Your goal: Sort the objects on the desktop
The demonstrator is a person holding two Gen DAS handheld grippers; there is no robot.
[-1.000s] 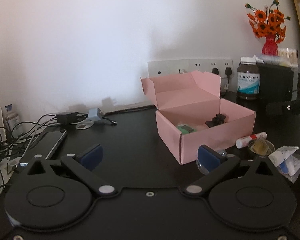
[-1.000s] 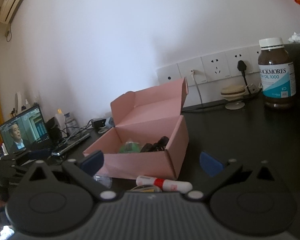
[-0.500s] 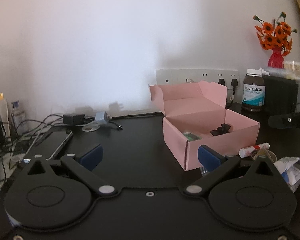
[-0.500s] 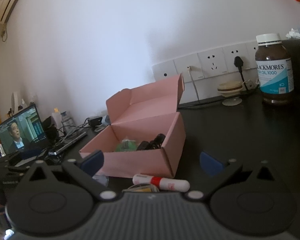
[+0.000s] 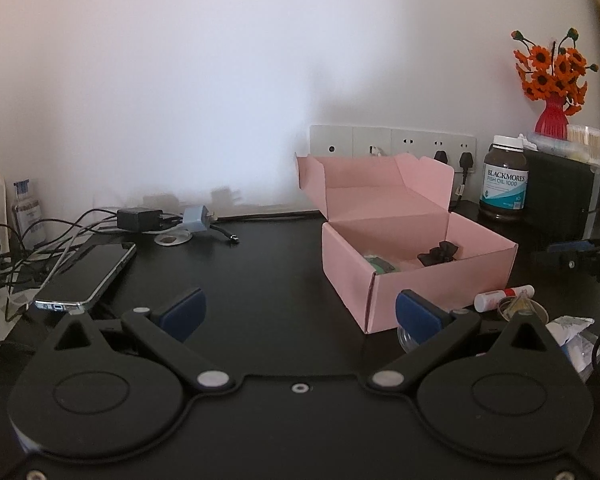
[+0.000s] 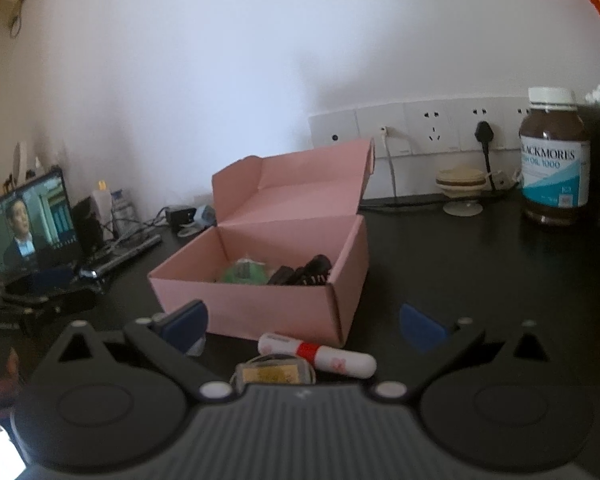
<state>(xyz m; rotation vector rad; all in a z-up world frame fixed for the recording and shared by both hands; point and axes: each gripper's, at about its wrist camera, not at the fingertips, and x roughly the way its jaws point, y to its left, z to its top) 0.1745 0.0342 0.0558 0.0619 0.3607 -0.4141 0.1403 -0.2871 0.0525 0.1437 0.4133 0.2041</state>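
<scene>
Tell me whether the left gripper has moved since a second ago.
Yes. The left gripper has backed away: the pink box and wall sockets look smaller in its view, and the phone now shows fully.

Each gripper is matte black plastic: the left gripper [image 5: 300, 314] and right gripper [image 6: 303, 326] carry two round discs, triangular cut-outs, silver pivot screws and dark blue finger pads [image 5: 182, 314]. The right one's housing is ribbed grey.
</scene>
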